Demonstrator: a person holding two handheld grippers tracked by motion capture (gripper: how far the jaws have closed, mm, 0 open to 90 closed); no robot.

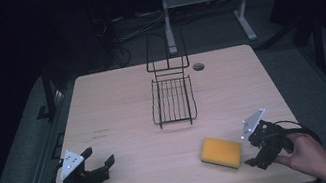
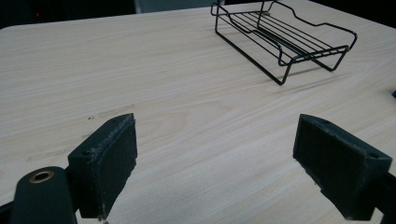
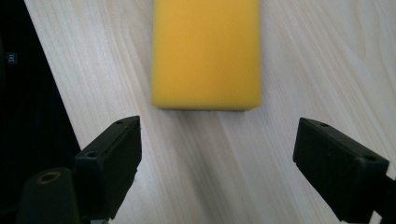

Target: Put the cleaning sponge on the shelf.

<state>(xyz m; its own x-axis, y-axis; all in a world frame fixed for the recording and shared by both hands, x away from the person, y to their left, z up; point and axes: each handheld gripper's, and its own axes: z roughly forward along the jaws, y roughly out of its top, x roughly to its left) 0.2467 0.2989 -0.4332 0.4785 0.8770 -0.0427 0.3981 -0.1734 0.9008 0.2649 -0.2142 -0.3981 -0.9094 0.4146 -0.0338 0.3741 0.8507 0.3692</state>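
1. Since its jaws stand spread with nothing between them, the right gripper (image 1: 258,152) at the high view's lower right is free; the yellow sponge (image 1: 221,152) lies just left of it on the table (image 1: 118,109).
2. The sponge looks light and soft; pinching across its long sides seems best.
3. The left gripper (image 1: 99,164), lower left, is likewise spread and empty.
4. The wire rack (image 1: 173,101) sits at centre.
5. No readable writing appears.

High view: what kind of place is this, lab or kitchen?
Probably a lab or data-collection workspace, not a kitchen: a bare wooden table in a dark room, cables on the floor behind it, and just a wire rack and yellow sponge staged between two handheld grippers.
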